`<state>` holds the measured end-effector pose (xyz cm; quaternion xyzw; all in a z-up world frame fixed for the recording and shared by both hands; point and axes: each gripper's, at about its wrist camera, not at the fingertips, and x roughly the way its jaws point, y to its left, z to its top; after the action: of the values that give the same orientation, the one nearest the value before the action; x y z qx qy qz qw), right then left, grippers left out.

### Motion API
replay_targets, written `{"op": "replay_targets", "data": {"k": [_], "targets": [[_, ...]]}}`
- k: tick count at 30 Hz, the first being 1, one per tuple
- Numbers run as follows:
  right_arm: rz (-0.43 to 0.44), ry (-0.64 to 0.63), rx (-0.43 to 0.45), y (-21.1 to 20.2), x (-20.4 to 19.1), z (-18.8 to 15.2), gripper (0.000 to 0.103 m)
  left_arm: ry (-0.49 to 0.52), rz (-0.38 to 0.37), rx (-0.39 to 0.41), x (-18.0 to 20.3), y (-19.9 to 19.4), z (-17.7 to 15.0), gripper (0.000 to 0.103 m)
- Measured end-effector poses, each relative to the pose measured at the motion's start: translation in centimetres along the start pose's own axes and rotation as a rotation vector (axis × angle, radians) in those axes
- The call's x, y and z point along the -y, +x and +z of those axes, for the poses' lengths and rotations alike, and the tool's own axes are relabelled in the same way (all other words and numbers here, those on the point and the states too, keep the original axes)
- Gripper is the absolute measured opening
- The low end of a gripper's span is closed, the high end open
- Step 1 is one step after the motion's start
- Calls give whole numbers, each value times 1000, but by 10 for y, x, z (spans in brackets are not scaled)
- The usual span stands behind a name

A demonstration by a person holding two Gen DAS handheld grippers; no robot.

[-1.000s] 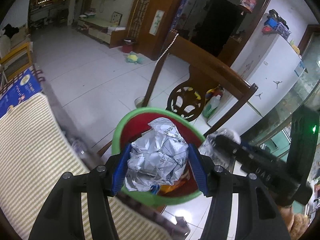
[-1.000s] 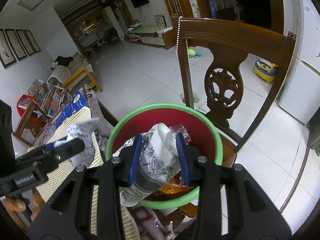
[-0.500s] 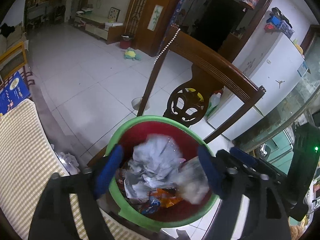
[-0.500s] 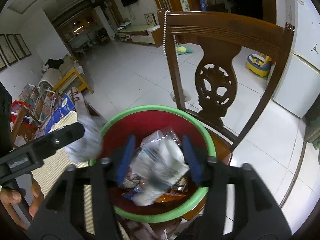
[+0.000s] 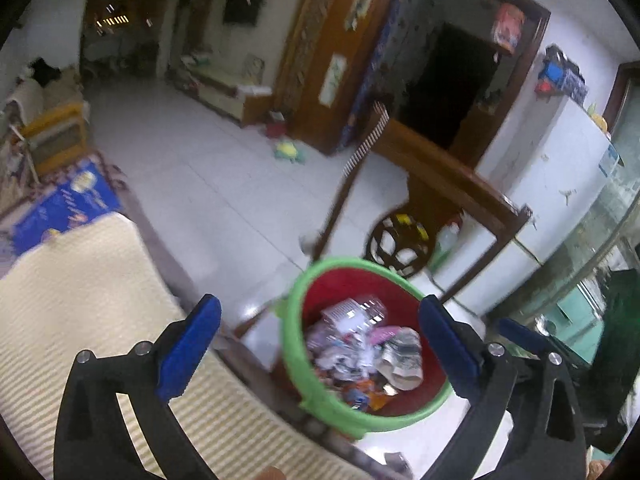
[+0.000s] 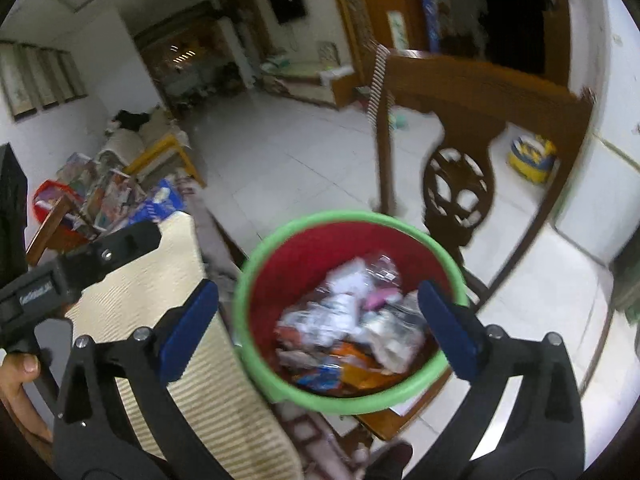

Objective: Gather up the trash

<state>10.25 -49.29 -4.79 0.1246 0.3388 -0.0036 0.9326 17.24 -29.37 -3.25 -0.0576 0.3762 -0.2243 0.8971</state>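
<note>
Now crumpled trash [image 5: 362, 350] inside green-rimmed bin [image 5: 308, 392]

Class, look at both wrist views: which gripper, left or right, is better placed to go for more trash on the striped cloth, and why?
Probably the left gripper: both have jaws opening with nothing between them, but its view shows far more striped cloth close under it. The right gripper is centred over the trash basket.

Left hand-held gripper [image 5: 320, 342] jaws opening, empty, right hand-held gripper [image 6: 318, 328] likewise
</note>
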Motion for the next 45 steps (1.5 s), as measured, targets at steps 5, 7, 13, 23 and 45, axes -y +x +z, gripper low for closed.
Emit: {"op": "replay_targets", "data": {"k": [5,7,13,23,45], "targets": [[-91,-92,400,-63,-64,-19,98,-3,85,191,-30,-78,-12,95],[-120,-135,482,-72,-91,-32,98,8,126,259,-40,-105,-16,95],[7,3,430,-66,-130,-60,98,48,284,411,-66,-180,-36,95],[35,-132,377,-64,-194,-80,98,-169,336,441,-132,-240,-54,95],[41,-195,327,-66,-225,-87,98,-158,351,387,-146,-241,-61,95]]}}
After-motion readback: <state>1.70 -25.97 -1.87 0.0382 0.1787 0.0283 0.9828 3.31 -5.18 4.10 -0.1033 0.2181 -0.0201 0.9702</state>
